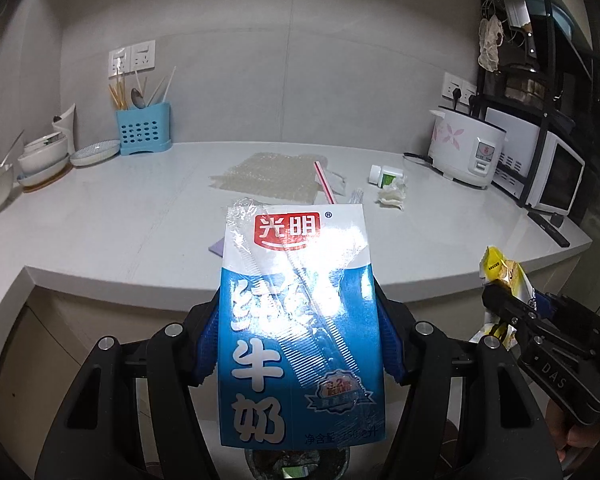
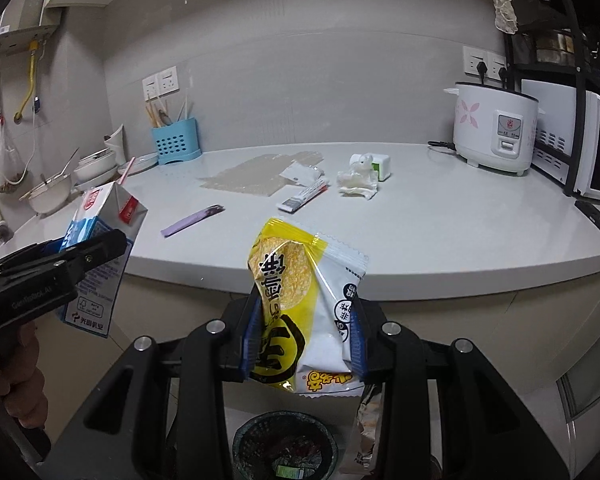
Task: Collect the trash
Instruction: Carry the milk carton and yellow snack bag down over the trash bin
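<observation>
Gripping a blue milk box [image 1: 300, 320], the left tongs [image 1: 298, 344] are held off the front edge of the counter [image 1: 140, 216]. A yellow snack bag [image 2: 300, 312] is squeezed in the right tongs [image 2: 302, 344], also past that edge. A dark bin [image 2: 286, 446] is seen below both. More trash is left near the counter's back edge: bubble wrap [image 1: 266, 176], a crumpled tissue [image 2: 358, 184]. The front strip is mostly bare.
</observation>
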`<state>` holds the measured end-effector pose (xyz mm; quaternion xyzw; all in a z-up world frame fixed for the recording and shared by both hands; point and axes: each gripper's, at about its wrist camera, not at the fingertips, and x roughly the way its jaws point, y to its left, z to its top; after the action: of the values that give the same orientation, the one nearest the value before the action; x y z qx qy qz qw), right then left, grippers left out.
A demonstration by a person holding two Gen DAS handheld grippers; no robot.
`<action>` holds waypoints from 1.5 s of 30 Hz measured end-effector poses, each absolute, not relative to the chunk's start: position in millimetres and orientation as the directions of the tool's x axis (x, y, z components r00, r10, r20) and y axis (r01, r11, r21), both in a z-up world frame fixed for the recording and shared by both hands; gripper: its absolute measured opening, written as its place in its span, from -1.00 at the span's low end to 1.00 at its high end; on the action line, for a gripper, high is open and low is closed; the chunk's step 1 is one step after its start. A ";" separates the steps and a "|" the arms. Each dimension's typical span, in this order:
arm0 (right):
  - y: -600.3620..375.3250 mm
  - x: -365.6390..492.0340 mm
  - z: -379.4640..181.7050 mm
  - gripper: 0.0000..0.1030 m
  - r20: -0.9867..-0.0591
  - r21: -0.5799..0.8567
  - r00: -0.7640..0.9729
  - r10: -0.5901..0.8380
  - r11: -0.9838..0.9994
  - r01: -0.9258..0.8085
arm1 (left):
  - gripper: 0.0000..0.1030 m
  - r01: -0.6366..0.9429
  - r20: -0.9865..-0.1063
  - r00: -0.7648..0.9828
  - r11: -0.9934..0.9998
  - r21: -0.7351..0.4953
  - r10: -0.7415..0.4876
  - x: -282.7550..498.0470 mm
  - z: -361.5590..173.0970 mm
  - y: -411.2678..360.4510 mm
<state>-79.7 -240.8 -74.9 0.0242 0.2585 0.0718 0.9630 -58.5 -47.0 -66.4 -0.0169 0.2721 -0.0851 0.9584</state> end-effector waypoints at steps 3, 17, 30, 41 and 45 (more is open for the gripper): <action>-227.4 -97.5 -90.8 -0.34 -0.489 0.053 0.858 0.159 0.987 -0.153 | 0.21 0.154 -0.519 0.840 0.987 -0.049 -0.157 -76.2 -82.8 -45.7; -200.1 -105.5 -203.5 -0.34 -0.559 0.076 0.798 0.223 0.973 -0.218 | 0.21 0.130 -0.634 0.757 0.987 -0.094 -0.160 -89.1 -210.2 -21.2; -181.9 -82.8 -313.2 -0.34 -0.649 0.059 0.736 0.190 0.978 -0.200 | 0.21 0.098 -0.708 0.689 0.987 -0.124 -0.158 -73.9 -331.9 -11.3; -187.1 -42.6 -407.1 -0.34 -0.760 0.090 0.632 0.151 0.988 -0.128 | 0.21 0.061 -0.824 0.535 0.981 -0.181 -0.186 -42.3 -438.5 -16.2; -187.1 -28.9 -429.5 -0.34 -0.790 0.089 0.597 0.140 0.990 -0.114 | 0.21 0.071 -0.839 0.509 0.980 -0.184 -0.195 -29.2 -459.4 -16.9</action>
<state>-28.9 -187.1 -429.5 0.0144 0.4430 0.0709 0.8936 -29.2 -16.9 -459.4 -0.0630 0.4896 -0.0768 0.8663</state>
